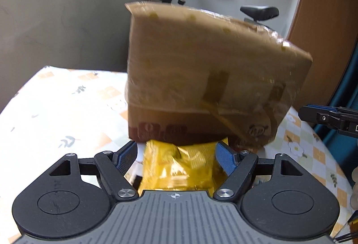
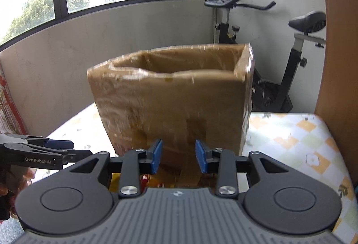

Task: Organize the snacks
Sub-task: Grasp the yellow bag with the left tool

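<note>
Snack packet (image 1: 179,168) sits between wide-set fingers of left gripper (image 1: 179,152), right gripper (image 2: 179,155) narrow and empty, both at cardboard box (image 2: 172,96).

Left wrist view: yellow crinkly foil packet fills the gap, blue ribbed pads (image 1: 224,158) pressing both its sides; box (image 1: 208,74) just ahead, brown, tape-wrapped, glossy, blurred; checked floral tablecloth (image 1: 56,114) under it; right gripper's tip (image 1: 329,117) at the right edge. Right wrist view: blue pads (image 2: 156,155) stand part open with nothing between; box open-topped, rim crumpled, just beyond fingertips; left gripper (image 2: 58,146) at left edge; exercise bike (image 2: 290,60) behind.
</note>
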A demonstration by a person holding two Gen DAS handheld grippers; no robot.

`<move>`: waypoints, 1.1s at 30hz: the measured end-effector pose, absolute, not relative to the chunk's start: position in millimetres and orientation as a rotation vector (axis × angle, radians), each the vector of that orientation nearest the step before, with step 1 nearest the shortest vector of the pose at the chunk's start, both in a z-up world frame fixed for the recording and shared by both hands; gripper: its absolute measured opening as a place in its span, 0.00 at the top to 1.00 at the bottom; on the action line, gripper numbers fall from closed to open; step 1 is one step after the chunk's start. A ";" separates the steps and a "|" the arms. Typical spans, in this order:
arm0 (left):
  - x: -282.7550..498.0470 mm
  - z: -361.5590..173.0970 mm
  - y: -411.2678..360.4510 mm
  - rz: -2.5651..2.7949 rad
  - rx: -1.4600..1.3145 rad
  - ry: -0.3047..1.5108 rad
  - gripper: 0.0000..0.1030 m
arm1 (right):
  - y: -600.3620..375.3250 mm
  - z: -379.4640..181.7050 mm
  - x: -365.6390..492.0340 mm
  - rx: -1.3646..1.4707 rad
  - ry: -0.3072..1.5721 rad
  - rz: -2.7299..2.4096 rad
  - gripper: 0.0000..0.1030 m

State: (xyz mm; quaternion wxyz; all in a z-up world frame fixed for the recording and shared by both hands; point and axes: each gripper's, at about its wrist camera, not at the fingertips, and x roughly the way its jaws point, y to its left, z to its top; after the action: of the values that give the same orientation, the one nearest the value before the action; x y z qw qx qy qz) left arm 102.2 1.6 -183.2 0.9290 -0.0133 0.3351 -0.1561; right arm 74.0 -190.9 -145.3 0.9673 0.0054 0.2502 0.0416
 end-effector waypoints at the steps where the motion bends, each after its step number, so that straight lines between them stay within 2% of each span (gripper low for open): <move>1: 101.6 -188.2 -0.9 -0.324 -0.017 0.695 0.23 | -192.0 -150.5 73.5 0.019 0.518 0.080 0.65; 8: 108.0 -218.7 -15.2 -0.330 0.040 0.740 0.23 | -204.0 -181.9 69.5 0.071 0.583 0.048 0.65; 12: 112.6 -229.4 -18.6 -0.342 0.029 0.740 0.17 | -210.4 -196.0 66.4 0.100 0.604 0.030 0.65; 22: 113.6 -244.9 -38.4 -0.345 0.110 0.725 0.11 | -214.3 -220.5 59.3 0.167 0.632 -0.002 0.65; 25: 112.2 -244.9 -35.8 -0.338 0.097 0.708 0.17 | -212.9 -224.5 59.3 0.174 0.643 -0.004 0.65; 27: 108.3 -242.2 -33.4 -0.338 0.095 0.690 0.27 | -211.9 -225.8 59.5 0.173 0.646 -0.003 0.65; 29: 104.1 -240.4 -31.8 -0.328 0.098 0.680 0.31 | -210.0 -226.8 60.7 0.168 0.650 0.001 0.65; 33: 96.5 -235.5 -21.8 -0.304 0.070 0.664 0.33 | -205.4 -229.9 64.0 0.163 0.665 0.013 0.65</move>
State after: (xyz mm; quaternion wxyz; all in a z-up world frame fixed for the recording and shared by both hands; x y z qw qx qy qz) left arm 96.5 -21.8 -235.5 0.9334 0.0340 0.3247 -0.1488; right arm 64.0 -205.4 -229.9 0.9420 0.0797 0.3259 0.0065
